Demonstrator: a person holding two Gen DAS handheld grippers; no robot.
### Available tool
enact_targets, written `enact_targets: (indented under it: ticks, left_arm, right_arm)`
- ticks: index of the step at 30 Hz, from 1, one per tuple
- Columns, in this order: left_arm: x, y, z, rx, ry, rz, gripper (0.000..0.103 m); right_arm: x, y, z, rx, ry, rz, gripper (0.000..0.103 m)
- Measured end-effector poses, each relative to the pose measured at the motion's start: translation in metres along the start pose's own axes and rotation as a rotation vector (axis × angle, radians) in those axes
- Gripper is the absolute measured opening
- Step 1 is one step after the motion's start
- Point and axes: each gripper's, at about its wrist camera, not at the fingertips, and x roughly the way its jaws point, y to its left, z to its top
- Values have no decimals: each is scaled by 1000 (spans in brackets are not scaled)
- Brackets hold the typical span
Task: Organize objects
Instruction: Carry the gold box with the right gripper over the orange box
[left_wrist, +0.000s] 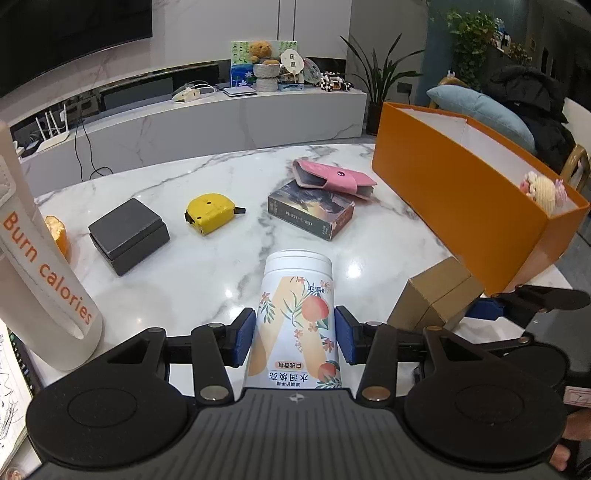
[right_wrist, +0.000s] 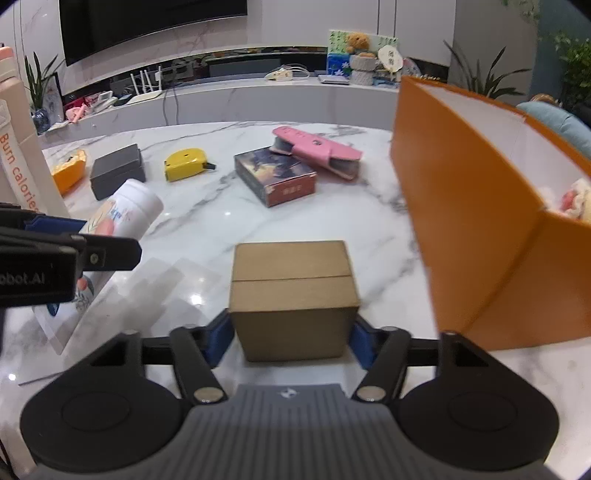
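Observation:
My left gripper (left_wrist: 294, 338) is shut on a white peach-printed bottle (left_wrist: 295, 317), held tilted above the marble table (left_wrist: 207, 280); the bottle also shows in the right wrist view (right_wrist: 129, 208). My right gripper (right_wrist: 291, 341) is shut on a brown cardboard box (right_wrist: 293, 295), seen too in the left wrist view (left_wrist: 432, 295). An orange storage box (right_wrist: 476, 236) stands open at the right, with a knitted doll (left_wrist: 543, 188) inside. The orange box also shows in the left wrist view (left_wrist: 461, 199).
On the table lie a dark grey box (left_wrist: 127, 234), a yellow tape measure (left_wrist: 210, 213), a photo-card box (left_wrist: 310, 210) and a pink wallet (left_wrist: 332, 177). A white "Burn calories" bottle (left_wrist: 44, 269) stands at left. An orange fruit (right_wrist: 68, 170) lies beside it.

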Motion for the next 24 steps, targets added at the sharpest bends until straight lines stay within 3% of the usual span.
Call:
enact_targets:
  ticks: [5,9,19,24]
  left_arm:
    - [-3,3,2,1,-8,-10,54]
    - [-5,4,2,4,-9,-23,54]
    - [-8,4,5,13,-24,-18,54]
    - [-5,5,3,17,-29,-50,54]
  right_arm:
    - [5,8,6,-22,-54,-28,76]
    - [10,9,5,-5,-60,-60,64]
    - [-1,21,-1,-52,-116,-61,63]
    - [-14,16,4,21,-106,-45,63]
